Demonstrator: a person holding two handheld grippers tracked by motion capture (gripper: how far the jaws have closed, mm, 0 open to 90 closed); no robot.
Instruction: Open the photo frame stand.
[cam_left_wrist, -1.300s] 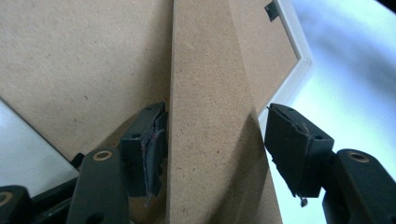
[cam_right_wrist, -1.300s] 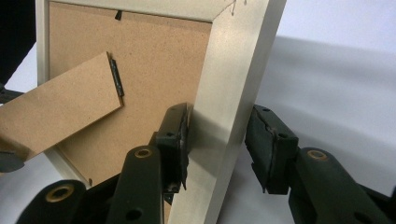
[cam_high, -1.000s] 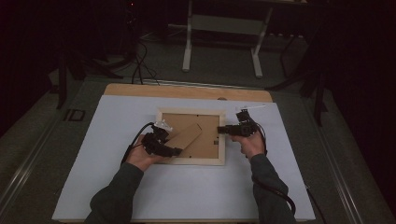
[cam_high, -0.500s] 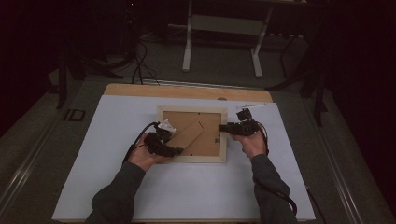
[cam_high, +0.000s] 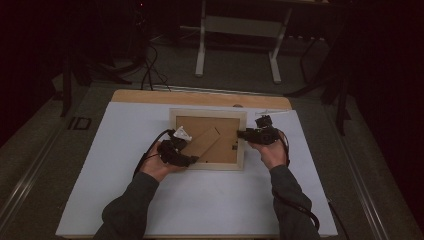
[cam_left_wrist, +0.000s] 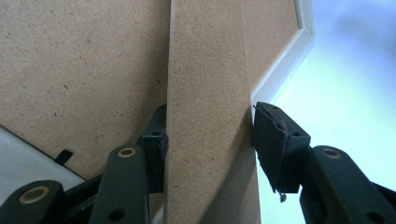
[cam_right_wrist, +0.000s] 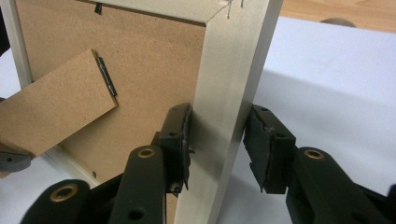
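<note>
Picture frame (cam_high: 208, 116) lies face down on the white mat (cam_high: 110, 150). Left gripper (cam_left_wrist: 210, 154), jaws just closing, straddles the fibreboard stand (cam_left_wrist: 205, 116); whether its pads press cannot be told. Right gripper (cam_right_wrist: 217, 149) straddles the frame's right rail, one pad touching.

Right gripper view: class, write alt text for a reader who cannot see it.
Two black jaws straddle the pale side rail of a picture frame lying face down on a white table. Its brown backing board carries a hinged stand.

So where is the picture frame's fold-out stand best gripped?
Grip the stand near its free end, jaws across its width from the left tool side. It is a flat strip hinged near the picture frame middle, so only that end lifts.
</note>
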